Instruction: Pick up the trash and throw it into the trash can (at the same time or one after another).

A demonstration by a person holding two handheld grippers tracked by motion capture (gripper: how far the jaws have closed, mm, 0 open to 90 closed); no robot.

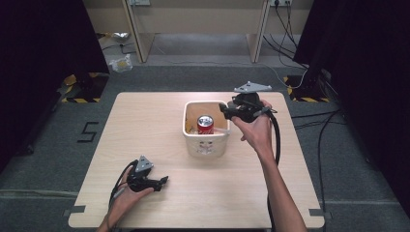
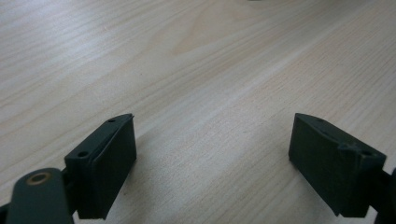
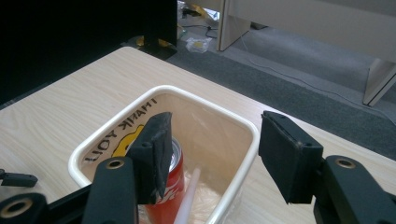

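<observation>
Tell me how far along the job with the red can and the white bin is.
Done, it seems: the red can stands upright inside the white bin. In hand: nothing; the right gripper hangs over the bin's rim with its jaws apart and nothing between them. The left gripper lies open above bare table. Left: probably just drawing the right gripper clear.

Overhead forward-down; gripper cameras close — probably sharing table [image 1: 145, 125].

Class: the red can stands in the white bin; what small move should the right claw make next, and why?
Probably lift the right claw clear and away: its jaws stand open beside the bin, nothing between them, and the red can stands upright inside.
</observation>
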